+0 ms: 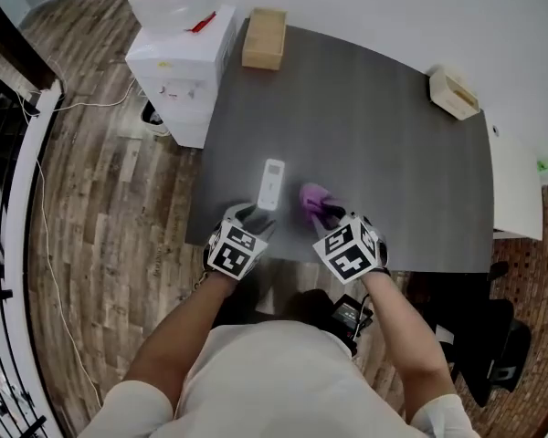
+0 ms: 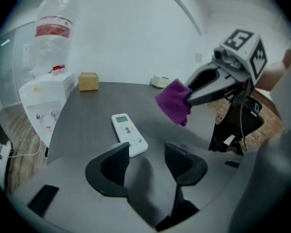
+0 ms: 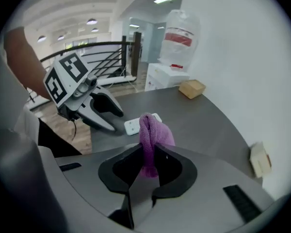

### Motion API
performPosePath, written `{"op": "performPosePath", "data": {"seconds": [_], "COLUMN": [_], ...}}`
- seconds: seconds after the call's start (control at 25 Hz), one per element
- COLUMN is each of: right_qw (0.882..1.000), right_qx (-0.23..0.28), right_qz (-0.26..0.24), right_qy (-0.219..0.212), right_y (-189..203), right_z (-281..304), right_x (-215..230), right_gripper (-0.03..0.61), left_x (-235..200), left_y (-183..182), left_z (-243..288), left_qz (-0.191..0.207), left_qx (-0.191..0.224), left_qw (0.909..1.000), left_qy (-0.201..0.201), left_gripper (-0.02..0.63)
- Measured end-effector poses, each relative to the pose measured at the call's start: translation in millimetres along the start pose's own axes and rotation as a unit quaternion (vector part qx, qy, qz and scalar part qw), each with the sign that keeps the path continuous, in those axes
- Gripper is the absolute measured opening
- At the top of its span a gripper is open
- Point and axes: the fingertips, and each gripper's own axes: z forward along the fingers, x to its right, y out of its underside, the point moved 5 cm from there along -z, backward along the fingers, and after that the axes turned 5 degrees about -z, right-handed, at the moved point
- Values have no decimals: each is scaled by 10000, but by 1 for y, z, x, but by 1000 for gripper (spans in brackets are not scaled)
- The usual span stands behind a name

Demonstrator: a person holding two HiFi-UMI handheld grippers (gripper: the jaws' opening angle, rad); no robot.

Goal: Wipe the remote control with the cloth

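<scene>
A white remote control [image 1: 271,183] [image 2: 128,134] [image 3: 135,124] lies flat on the dark grey table [image 1: 374,135], buttons up. My left gripper [image 1: 253,215] [image 2: 144,160] stands open just short of the remote's near end, nothing between its pads. My right gripper [image 1: 327,213] [image 3: 149,152] is shut on a bunched purple cloth [image 1: 314,197] [image 2: 174,102] [image 3: 153,136], held above the table to the right of the remote, apart from it.
A water dispenser [image 1: 184,57] stands off the table's far left corner. A cardboard box [image 1: 264,37] sits at the table's far edge and a small pale box [image 1: 453,92] at its far right. Wooden floor and a railing [image 1: 0,181] lie to the left.
</scene>
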Motion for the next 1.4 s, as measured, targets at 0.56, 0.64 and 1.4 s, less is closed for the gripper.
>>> {"op": "performPosePath", "data": {"seconds": [0.56,0.64,1.4], "right_qw": [9295,9262,9683], "right_qx": [-893,-911,-541], "right_qz": [-3572,-3643,-1285], "right_qy": [-227,-334,-2071], "right_y": [-78,-72,-43], "right_z": [121,127,83], "right_x": [28,18,-68], "right_gripper": [69,69,67], "left_x": [-13,-16,-18], "left_y": [10,15,18], "left_z": [39,43,45], "left_qz": [336,408,580], "left_qx": [-603,-679,-476], "left_qw": [9957,9952,9960], "left_qy": [-611,-569,-481], "left_gripper": [207,207,204]}}
